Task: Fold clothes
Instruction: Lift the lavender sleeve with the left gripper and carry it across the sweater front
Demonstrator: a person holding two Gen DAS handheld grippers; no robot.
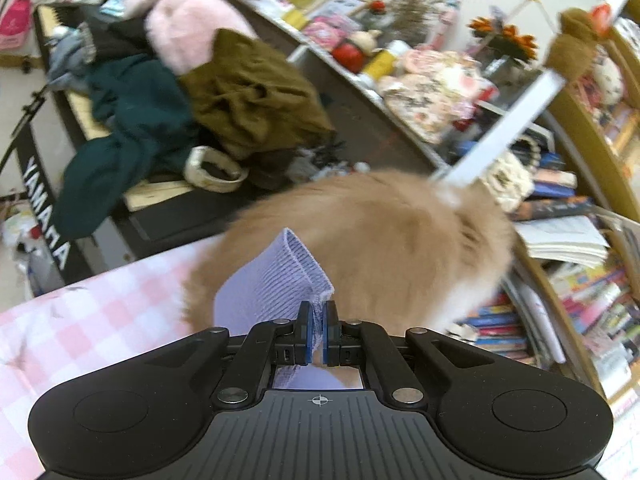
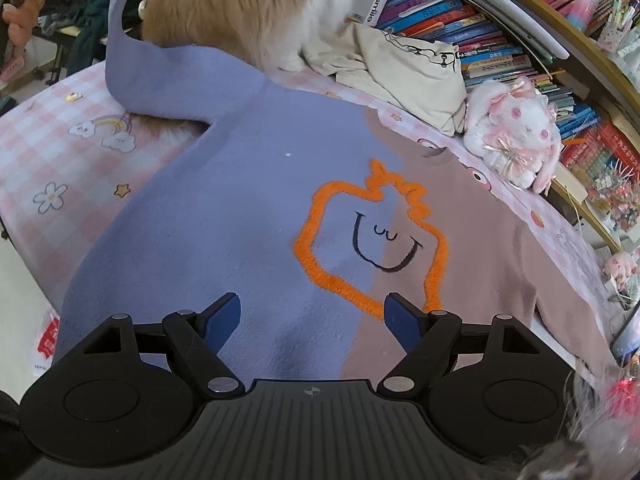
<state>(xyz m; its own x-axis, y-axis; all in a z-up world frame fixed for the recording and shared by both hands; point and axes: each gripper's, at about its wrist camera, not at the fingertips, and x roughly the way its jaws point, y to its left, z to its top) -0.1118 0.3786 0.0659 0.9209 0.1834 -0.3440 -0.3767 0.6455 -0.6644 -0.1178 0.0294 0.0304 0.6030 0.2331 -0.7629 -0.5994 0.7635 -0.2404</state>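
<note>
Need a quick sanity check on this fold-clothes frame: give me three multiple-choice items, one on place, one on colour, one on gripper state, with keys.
1. Where does the white plush rabbit lie?
A. On the sweater's chest
B. At the bed's edge by the bookshelf, beside the cream garment
C. Between the right gripper's fingers

2. What colour is the fuzzy outline around the smiling face on the sweater?
A. Green
B. White
C. Orange

3. How does the left gripper stand?
A. Shut on the sweater's purple cuff
B. Wide open over the bed
C. Shut on a book

Key: 1 B, the rabbit sits past the sweater's brown half, next to the books. 2 C, the outline is bright orange. 3 A, ribbed purple fabric is pinched between the blue pads, while the right gripper is open above the sweater.
</note>
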